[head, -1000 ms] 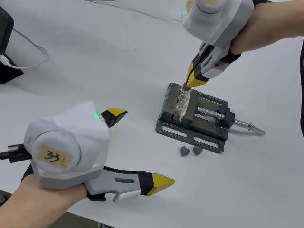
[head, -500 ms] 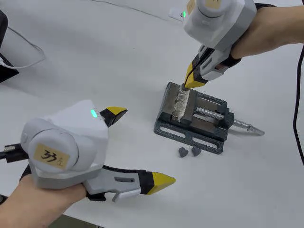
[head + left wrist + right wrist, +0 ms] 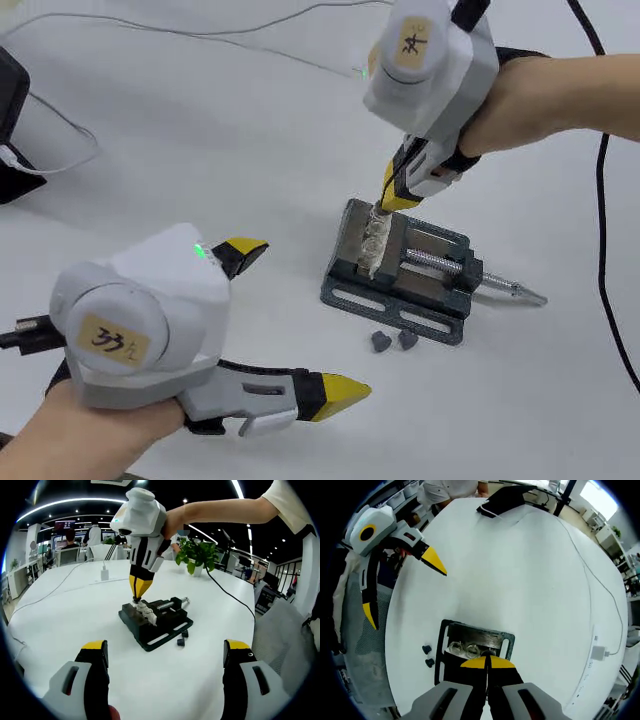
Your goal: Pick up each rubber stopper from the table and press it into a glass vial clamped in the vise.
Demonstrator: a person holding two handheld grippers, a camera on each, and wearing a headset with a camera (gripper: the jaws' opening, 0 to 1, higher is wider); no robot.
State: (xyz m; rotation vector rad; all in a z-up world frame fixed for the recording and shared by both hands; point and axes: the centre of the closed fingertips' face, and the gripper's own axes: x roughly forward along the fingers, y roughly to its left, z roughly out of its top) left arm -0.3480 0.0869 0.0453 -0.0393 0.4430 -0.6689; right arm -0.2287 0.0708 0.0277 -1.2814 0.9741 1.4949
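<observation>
Head view, right gripper: your right gripper point(image 3: 385, 203) has its jaws pinched together, tips down on the far end of the vials point(image 3: 372, 240) in the vise point(image 3: 400, 300). Against the vise it has barely shifted in the last second; the frame moved because your head did.
Head view, stoppers: two stoppers point(image 3: 380, 342) lie on the table point(image 3: 250, 130) just beside the vise, as before.
Head view, left gripper: your left gripper point(image 3: 295, 318) is spread wide, empty, well apart from the vise, unchanged.
Left gripper view, tips: the right gripper point(image 3: 140, 592) stands steeply over the vials point(image 3: 145, 611).
Right gripper view, tips: closed jaws cover the end vial; you cannot tell whether a stopper sits under them.
Meaning: this press is likely still in hand, and two stoppers remain.
</observation>
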